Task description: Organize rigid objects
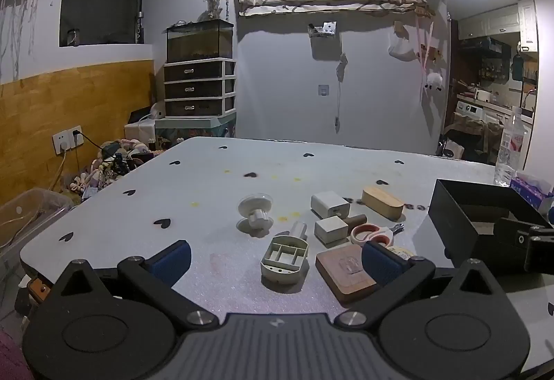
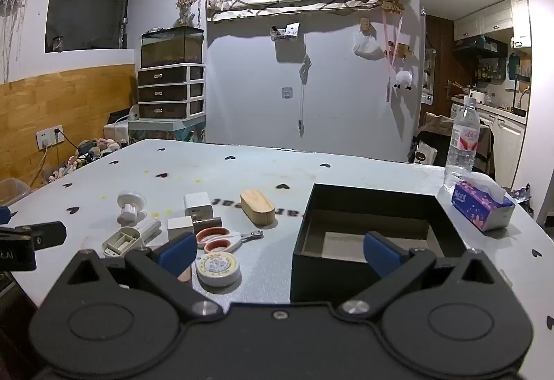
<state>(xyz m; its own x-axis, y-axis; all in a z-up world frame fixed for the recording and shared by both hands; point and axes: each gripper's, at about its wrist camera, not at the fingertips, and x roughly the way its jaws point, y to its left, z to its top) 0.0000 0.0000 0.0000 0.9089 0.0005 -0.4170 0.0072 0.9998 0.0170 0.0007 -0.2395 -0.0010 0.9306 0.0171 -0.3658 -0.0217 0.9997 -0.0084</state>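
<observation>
Both grippers, left gripper (image 1: 275, 258) and right gripper (image 2: 280, 250), hover with jaws spread wide, holding nothing. Scissors (image 2: 221, 238), chargers and a wooden block (image 2: 258, 206) cluster on the table (image 2: 242, 168) at ten o'clock of the black box (image 2: 377, 234).

The near-left stretch of the table (image 1: 114, 206) is lying bare, giving open passage in the lower left of the left wrist view. At frame centre a tight cluster is blocking the way: the beige tray (image 1: 284, 257), wooden coaster (image 1: 341, 276), scissors (image 2: 221, 239), tape roll (image 2: 218, 267) and white cubes (image 1: 329, 204) are sitting close together. The black box (image 2: 377, 238) is standing open-topped at right, its walls barring sideways entry. A tissue box (image 2: 481, 206) and bottle (image 2: 462, 141) are crowding the far right.
</observation>
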